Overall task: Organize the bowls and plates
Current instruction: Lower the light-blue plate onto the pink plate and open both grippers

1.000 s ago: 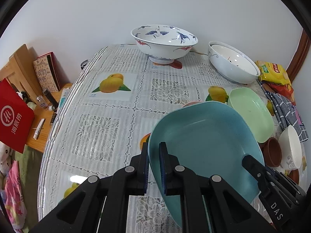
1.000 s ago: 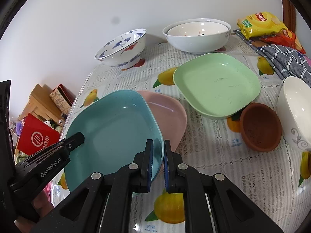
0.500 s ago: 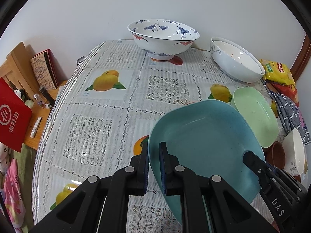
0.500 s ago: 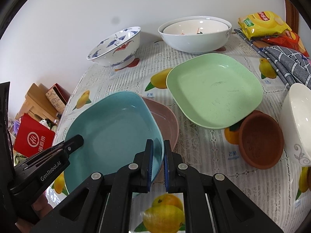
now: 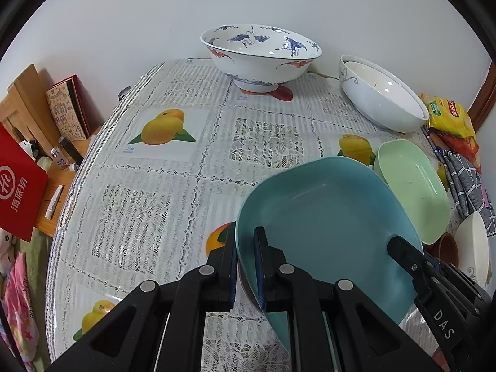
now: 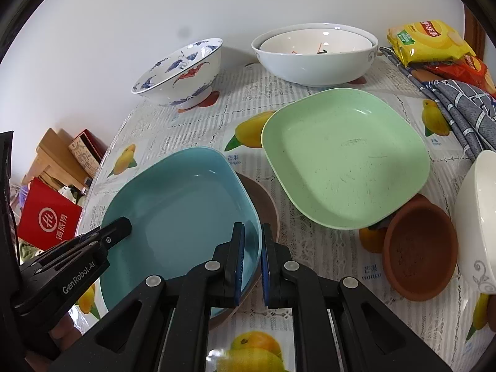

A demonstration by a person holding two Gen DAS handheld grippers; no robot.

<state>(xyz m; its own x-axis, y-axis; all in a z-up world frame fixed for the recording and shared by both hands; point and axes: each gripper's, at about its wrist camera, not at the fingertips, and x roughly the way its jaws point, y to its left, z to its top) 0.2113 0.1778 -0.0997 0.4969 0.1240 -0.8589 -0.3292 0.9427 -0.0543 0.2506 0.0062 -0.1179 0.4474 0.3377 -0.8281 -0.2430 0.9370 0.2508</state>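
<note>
A blue square plate lies over a pink plate, of which only a shadowed edge shows. My left gripper is shut on the blue plate's left rim. My right gripper is shut on its right rim. A green square plate lies just right of them on the table.
A blue-and-white crane bowl and two nested white bowls stand at the back. A brown clay saucer and a white bowl sit right. Snack bags and a grey cloth lie far right.
The blue plate, held by both grippers, has come down over the pink plate, covering most of it. Both grippers moved forward toward the bowls.
</note>
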